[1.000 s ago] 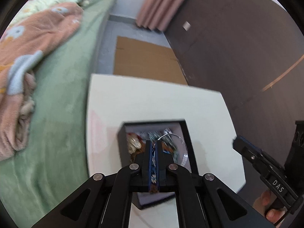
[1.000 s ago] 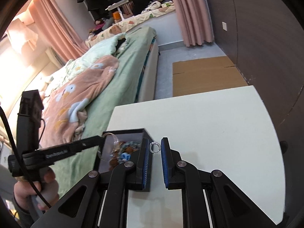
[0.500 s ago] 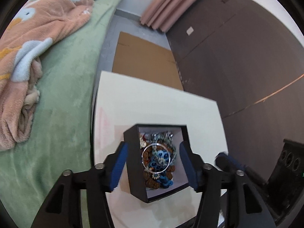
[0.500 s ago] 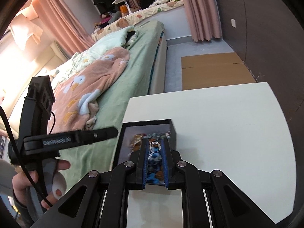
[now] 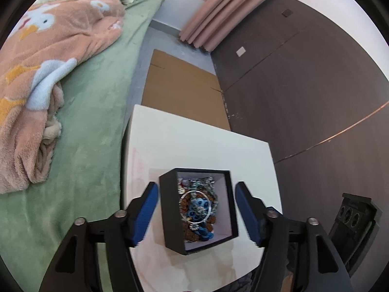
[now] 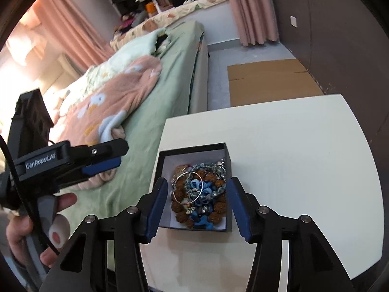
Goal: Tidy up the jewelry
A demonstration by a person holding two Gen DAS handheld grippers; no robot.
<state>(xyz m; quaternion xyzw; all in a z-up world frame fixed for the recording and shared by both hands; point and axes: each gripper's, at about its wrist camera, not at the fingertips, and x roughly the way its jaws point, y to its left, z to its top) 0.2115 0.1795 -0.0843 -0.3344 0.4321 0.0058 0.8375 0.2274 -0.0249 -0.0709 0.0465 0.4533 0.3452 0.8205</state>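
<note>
L gripper (image 5: 197, 209) & R gripper (image 6: 198, 205) spread wide, empty, box (image 5: 170, 209) w/ jewelry (image 6: 199, 194) between fingers; only R view shows hand (image 6: 26, 233).

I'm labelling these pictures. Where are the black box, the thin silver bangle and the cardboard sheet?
black box (image 6: 192, 149), right wrist view, far rim.
silver bangle (image 6: 175, 181), right wrist view, left arc.
cardboard sheet (image 5: 180, 92), left wrist view, centre.

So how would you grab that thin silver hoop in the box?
Pinch the silver hoop by its wire rim, coming straight down from above. It lies tilted on top of the bead pile, and the black box walls block any sideways approach.
</note>
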